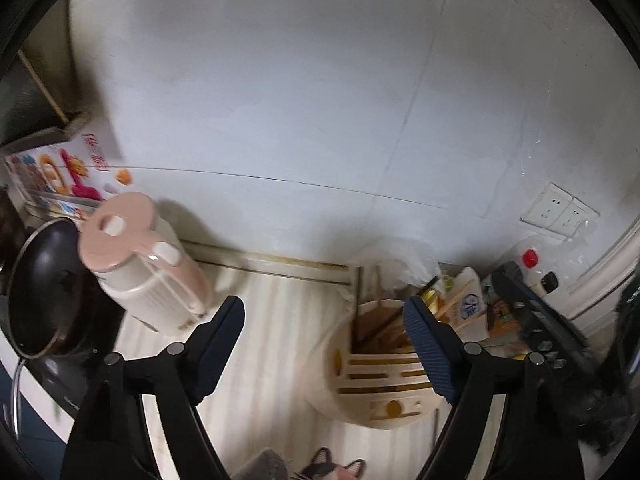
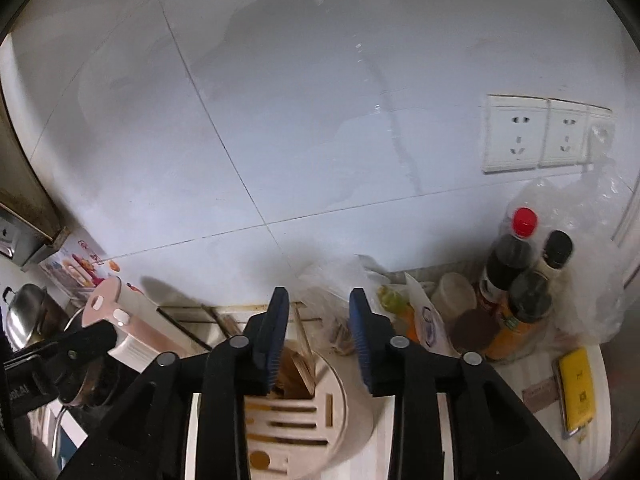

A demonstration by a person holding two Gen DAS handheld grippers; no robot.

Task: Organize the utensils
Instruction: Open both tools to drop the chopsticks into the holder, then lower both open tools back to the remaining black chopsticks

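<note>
One round cream utensil holder (image 2: 344, 404) stands upright on the striped counter (image 1: 280, 312), its slotted top facing up; the wooden chopsticks (image 2: 298, 368) in its open compartment, too bunched to count, lean with their long axes toward the wall. Two hand-held grippers hover over the holder: the left hand-held gripper (image 1: 324, 340) gapes wide and empty just left of it, the right hand-held gripper (image 2: 318, 340) partly open, empty, above it. Left of the holder stands one pink-lidded jug (image 1: 148, 264); to its right, three bottles (image 2: 516, 276).

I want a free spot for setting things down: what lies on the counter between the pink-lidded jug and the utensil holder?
Only bare striped counter lies between the jug and the utensil holder, in the left wrist view.
</note>
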